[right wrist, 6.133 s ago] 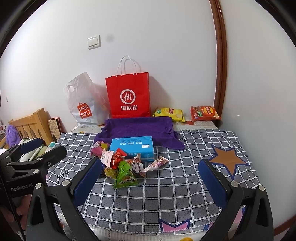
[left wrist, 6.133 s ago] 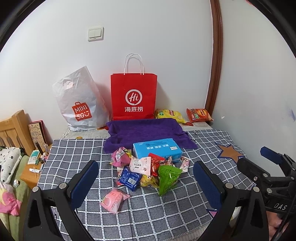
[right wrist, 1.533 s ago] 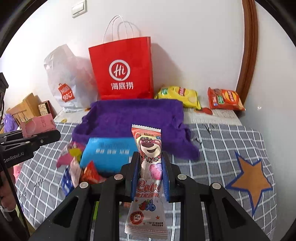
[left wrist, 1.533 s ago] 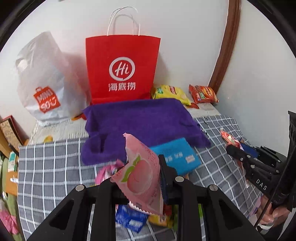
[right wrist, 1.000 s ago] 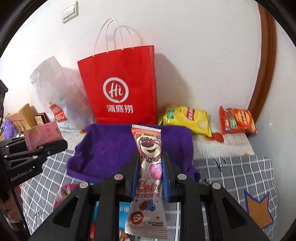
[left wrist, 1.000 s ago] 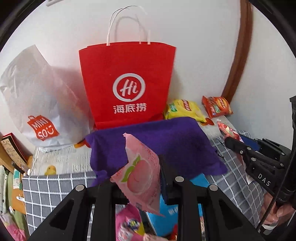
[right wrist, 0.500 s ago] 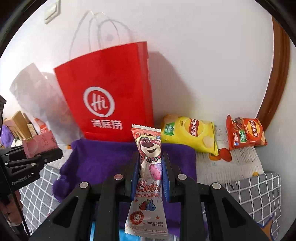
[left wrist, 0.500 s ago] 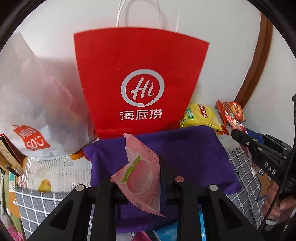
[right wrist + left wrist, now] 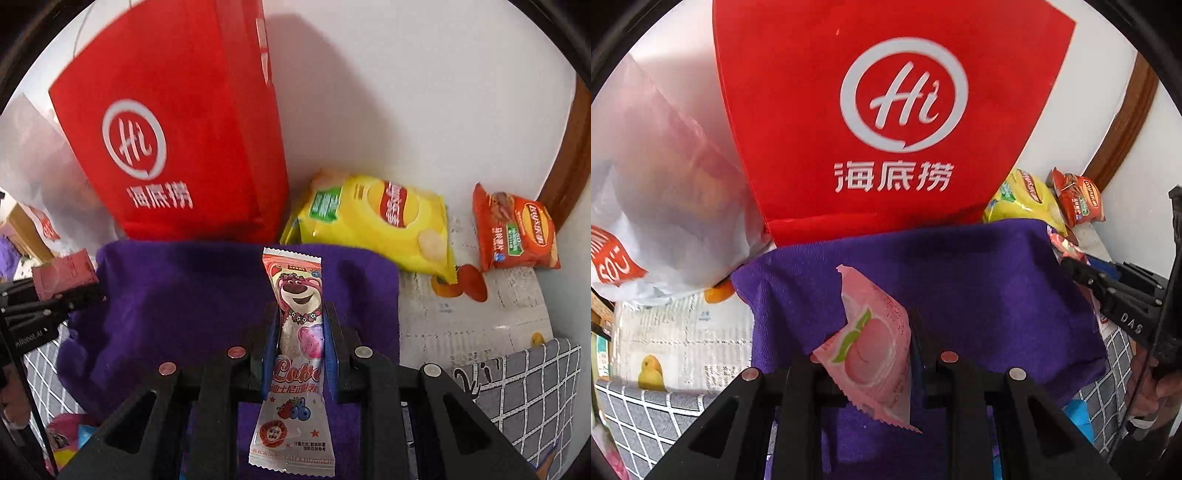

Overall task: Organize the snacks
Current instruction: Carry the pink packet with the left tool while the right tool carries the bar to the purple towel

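Observation:
My left gripper (image 9: pixel 871 332) is shut on a pink peach snack packet (image 9: pixel 871 347) and holds it over the purple towel (image 9: pixel 960 280), close to the red paper bag (image 9: pixel 886 110). My right gripper (image 9: pixel 299 332) is shut on a pink bear-print Lotso snack packet (image 9: pixel 297 332), over the same purple towel (image 9: pixel 177 302), near the red bag (image 9: pixel 177 140). The left gripper with its pink packet (image 9: pixel 62 277) shows at the left edge of the right wrist view. The right gripper (image 9: pixel 1082 266) shows at the right of the left wrist view.
A white Miniso plastic bag (image 9: pixel 657 184) stands left of the red bag. A yellow chip bag (image 9: pixel 376 218) and an orange chip bag (image 9: pixel 517 229) lie by the wall. Newspaper (image 9: pixel 472 314) and a grey checked cloth (image 9: pixel 524 391) cover the surface. Other snacks (image 9: pixel 66 439) lie lower left.
Both grippers have moved forward with their packets, from above the snack pile to over the purple towel, close to the red bag. Both stay shut on their packets.

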`<state>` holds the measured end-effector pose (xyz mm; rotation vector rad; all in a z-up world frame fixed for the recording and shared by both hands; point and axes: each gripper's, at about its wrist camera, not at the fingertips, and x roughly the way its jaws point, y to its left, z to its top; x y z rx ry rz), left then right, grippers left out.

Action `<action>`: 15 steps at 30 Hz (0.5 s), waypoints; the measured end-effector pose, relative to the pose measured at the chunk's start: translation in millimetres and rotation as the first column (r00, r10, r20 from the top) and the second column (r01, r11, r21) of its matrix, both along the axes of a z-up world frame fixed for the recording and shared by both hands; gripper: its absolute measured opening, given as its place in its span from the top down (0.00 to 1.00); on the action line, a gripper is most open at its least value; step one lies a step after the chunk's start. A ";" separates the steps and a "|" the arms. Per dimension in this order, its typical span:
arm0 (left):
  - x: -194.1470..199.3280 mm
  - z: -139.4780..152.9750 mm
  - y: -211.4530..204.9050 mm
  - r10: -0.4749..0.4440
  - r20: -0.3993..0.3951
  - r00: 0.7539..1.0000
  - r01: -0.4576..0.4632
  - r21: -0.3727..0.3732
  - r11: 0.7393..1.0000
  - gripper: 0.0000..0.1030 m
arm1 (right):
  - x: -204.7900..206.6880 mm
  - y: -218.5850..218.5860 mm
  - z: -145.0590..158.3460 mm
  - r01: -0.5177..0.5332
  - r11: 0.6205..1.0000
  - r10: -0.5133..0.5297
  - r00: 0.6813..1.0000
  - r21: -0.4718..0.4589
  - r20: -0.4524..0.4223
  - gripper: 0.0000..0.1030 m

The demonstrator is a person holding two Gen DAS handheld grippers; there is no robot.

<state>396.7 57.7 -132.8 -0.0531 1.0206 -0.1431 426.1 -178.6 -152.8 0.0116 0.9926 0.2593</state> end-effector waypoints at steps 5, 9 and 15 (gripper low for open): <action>2.8 -11.9 -3.3 -0.002 -0.038 0.999 0.003 0.013 1.000 0.78 | 5.5 6.8 -18.3 -0.030 0.999 0.029 0.999 -0.017 -0.045 0.78; 4.1 -19.1 -9.1 -0.012 -0.053 0.999 0.013 0.018 1.000 0.78 | 6.6 7.8 -25.9 -0.034 0.999 0.032 0.998 -0.028 -0.061 0.78; 7.6 -26.3 -13.7 -0.019 -0.083 0.996 0.020 0.011 1.000 0.78 | 11.2 6.5 -37.9 -0.025 0.998 0.019 0.995 -0.051 -0.103 0.77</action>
